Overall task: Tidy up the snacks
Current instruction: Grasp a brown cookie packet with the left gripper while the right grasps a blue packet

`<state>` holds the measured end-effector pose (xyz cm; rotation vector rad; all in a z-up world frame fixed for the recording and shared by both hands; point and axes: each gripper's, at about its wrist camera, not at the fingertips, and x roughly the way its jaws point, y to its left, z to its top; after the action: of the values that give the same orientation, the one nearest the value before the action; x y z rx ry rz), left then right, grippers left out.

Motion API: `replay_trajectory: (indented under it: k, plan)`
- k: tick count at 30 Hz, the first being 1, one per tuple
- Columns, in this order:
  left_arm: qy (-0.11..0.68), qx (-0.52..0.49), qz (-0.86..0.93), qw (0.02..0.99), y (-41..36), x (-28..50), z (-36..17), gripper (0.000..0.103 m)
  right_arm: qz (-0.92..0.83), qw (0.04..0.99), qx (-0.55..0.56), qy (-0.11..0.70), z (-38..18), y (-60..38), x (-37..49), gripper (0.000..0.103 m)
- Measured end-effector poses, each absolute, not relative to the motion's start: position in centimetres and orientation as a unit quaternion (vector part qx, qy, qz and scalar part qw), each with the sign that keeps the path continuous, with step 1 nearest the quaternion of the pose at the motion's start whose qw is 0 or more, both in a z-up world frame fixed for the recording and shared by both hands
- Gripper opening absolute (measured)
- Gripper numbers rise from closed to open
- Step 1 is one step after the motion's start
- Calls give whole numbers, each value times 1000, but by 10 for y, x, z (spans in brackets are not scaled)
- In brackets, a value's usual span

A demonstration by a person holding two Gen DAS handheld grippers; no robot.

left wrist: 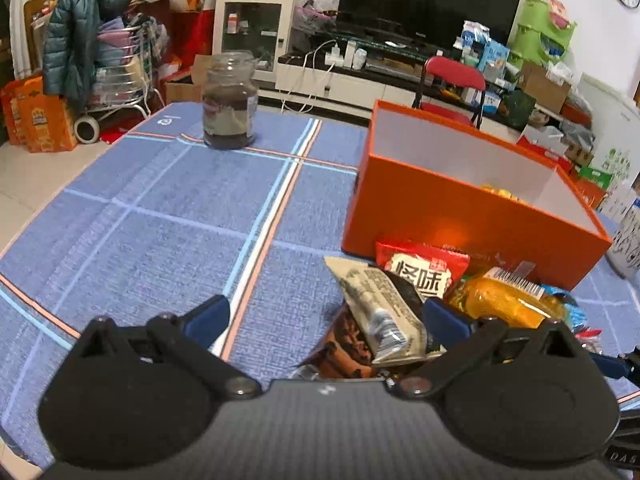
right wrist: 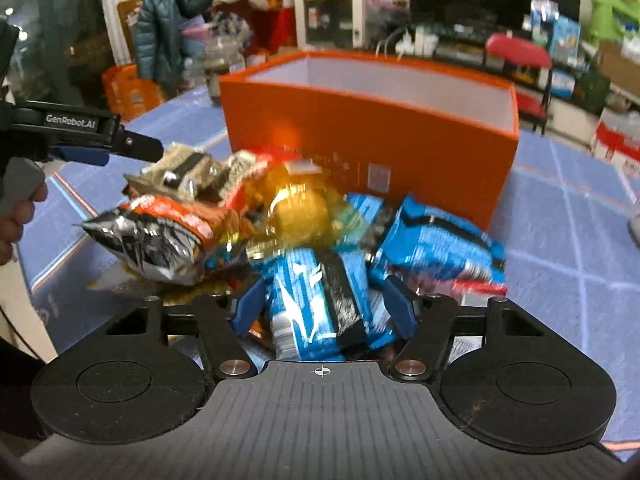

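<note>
An open orange box (left wrist: 460,216) stands on the blue tablecloth, also in the right wrist view (right wrist: 360,128), with a yellow snack (left wrist: 500,192) inside. A pile of snack packets lies in front of it. My left gripper (left wrist: 324,316) is open at the pile's left edge, with a beige packet (left wrist: 380,308) and a brown packet (left wrist: 348,344) between its fingers. It shows in the right wrist view (right wrist: 108,148) too. My right gripper (right wrist: 324,312) is closed around a blue packet (right wrist: 316,296). More blue packets (right wrist: 440,240), a silver-orange one (right wrist: 160,232) and a yellow one (right wrist: 300,204) lie beyond.
A dark glass jar (left wrist: 230,100) stands at the far left of the table (left wrist: 140,220). A red packet (left wrist: 424,268) and an orange-yellow packet (left wrist: 504,300) lean at the box front. A red chair (left wrist: 452,80) stands behind the box.
</note>
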<state>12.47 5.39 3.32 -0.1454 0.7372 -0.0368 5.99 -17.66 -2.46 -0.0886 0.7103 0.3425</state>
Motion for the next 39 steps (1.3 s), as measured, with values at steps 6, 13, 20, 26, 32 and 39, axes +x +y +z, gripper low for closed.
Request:
replay_trajectory:
  k: [6, 13, 20, 26, 32, 39]
  plan:
    - [364, -66, -11, 929, 40, 134, 25, 102, 170, 919, -46, 352, -34, -169, 62, 52]
    - [364, -60, -11, 929, 27, 142, 25, 102, 165, 922, -47, 348, -37, -165, 62, 54]
    - [377, -53, -22, 924, 27, 145, 21, 102, 174, 915, -44, 361, -41, -162, 64, 54]
    - [365, 16, -95, 926, 37, 121, 28, 102, 177, 915, -46, 360, -42, -162, 63, 54]
    - [360, 99, -147, 916, 43, 114, 25, 92, 181, 912, -34, 366, -42, -164, 66, 54]
    - [376, 113, -195, 899, 32, 119, 15, 80, 183, 910, -28, 372, -45, -162, 69, 54]
